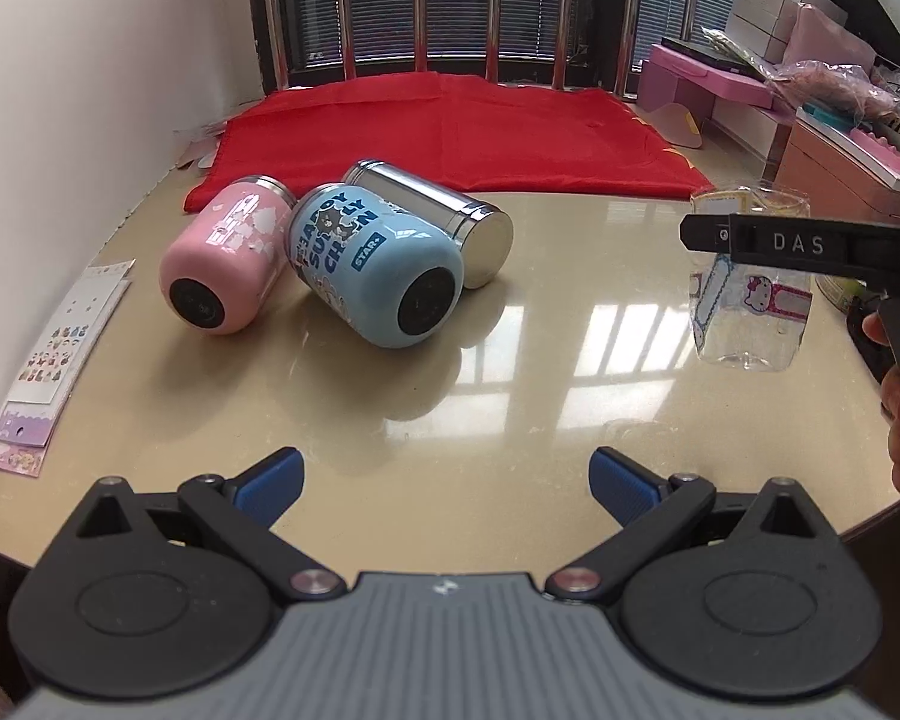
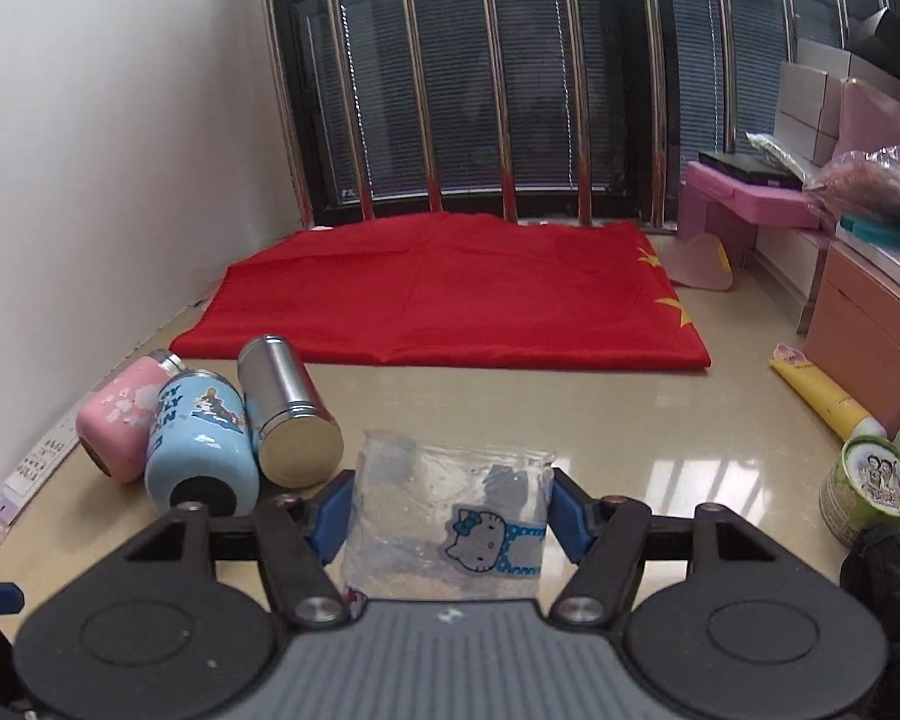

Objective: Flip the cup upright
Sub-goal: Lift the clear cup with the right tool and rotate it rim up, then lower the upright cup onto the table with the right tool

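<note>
My right tool (image 2: 450, 510) grips the clear plastic Hello Kitty cup (image 2: 450, 516) upright above the glossy beige counter (image 1: 510, 420); my left tool (image 1: 447, 480) hangs spread wide, holding nothing.

Both grippers, left (image 1: 447, 480) and right (image 2: 450, 510), have black linkage arms, ribbed blue pads (image 1: 618, 483), silver pivot screws, grey ribbed bodies. White "DAS" marks one finger. Far right, seemingly bare skin.

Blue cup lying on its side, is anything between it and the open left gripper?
Nothing visible: bare table lies between the left gripper and the blue cup. Pink cup and steel cup flank it.
</note>
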